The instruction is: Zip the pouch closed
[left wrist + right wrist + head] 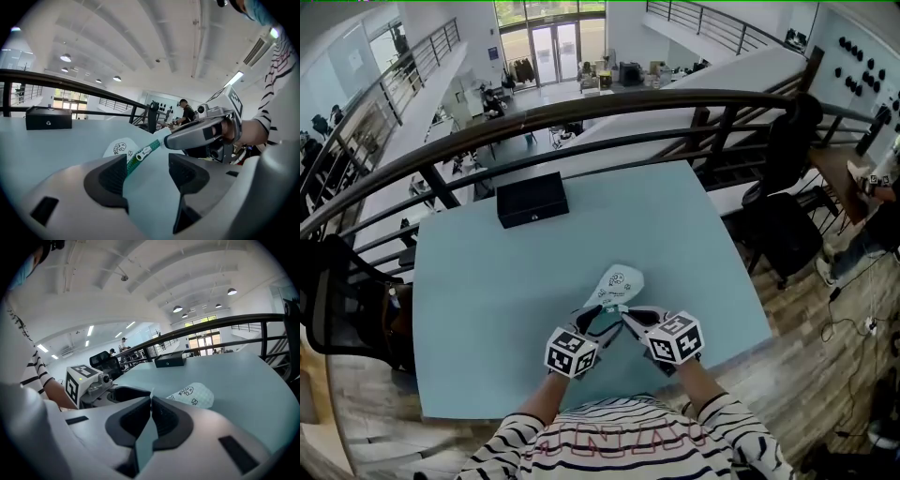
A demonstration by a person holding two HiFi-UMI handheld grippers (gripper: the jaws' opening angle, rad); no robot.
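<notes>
A small white pouch with cartoon prints lies on the pale blue table, close to the near edge. Its green zipper with a white pull runs toward me in the left gripper view. My left gripper is open; the zipper band passes just beside its left pad and nothing is pinched. My right gripper is shut on the pouch's near end, a thin sliver showing between its pads. In the head view both grippers, left and right, meet at the pouch's near end.
A black box sits at the table's far edge. A dark curved railing runs behind the table. Dark chairs stand at the left and right. The table's near edge is right under my hands.
</notes>
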